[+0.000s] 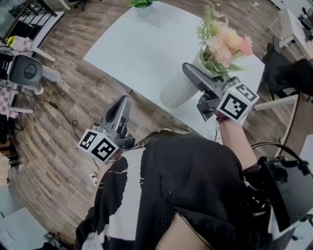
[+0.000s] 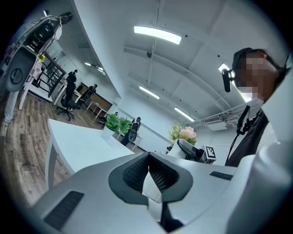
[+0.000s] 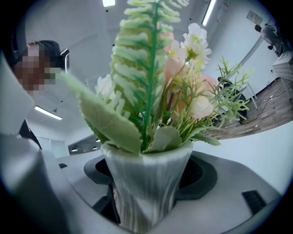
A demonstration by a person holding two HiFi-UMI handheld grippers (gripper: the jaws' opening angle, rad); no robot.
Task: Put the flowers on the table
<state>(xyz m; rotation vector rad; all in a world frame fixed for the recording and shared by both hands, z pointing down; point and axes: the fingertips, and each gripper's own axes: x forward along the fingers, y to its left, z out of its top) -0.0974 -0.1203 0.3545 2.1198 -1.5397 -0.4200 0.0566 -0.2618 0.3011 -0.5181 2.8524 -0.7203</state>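
Above a wooden floor, the left gripper is hanging nearest the person with jaws pressed together on nothing, while further out the right gripper is clamping the vase of flowers, tilted over the near edge of the table.

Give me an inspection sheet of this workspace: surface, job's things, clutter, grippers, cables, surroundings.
Surface: white table.
Job's things: flowers in white vase, tilted over the table's near edge; base contact unclear.
Clutter: green plant at the far edge.
Grippers: right gripper shut on the white vase; left gripper shut, empty, beside the table.
Cables: thin cable on the floor, left.
Surroundings: wood floor, grey chair.
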